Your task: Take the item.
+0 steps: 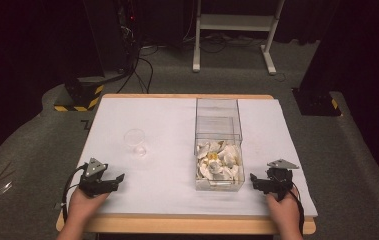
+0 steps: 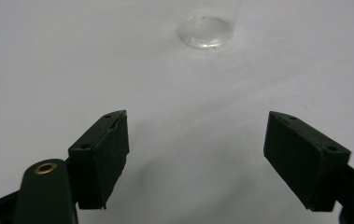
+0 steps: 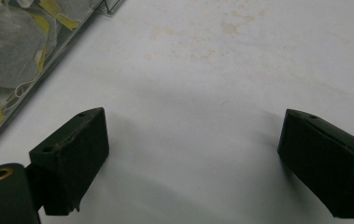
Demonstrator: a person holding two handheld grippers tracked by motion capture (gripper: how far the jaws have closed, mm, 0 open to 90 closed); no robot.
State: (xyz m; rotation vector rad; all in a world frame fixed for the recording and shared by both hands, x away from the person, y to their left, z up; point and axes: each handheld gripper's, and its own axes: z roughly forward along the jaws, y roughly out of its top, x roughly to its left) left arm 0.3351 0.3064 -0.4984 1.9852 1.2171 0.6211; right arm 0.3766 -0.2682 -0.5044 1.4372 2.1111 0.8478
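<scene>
Both hand-held grippers, left [image 1: 119, 178] and right [image 1: 253, 181], gape empty on the desk [image 1: 167, 190]. Tea bags [image 1: 220, 161] in the clear box [image 1: 218, 120], right gripper's ten o'clock: light, soft; pinch one pouch.

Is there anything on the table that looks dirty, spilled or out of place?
Only faint brownish stains mark the white table cover near the clear box of tea bags. Nothing is spilled or tipped.
</scene>
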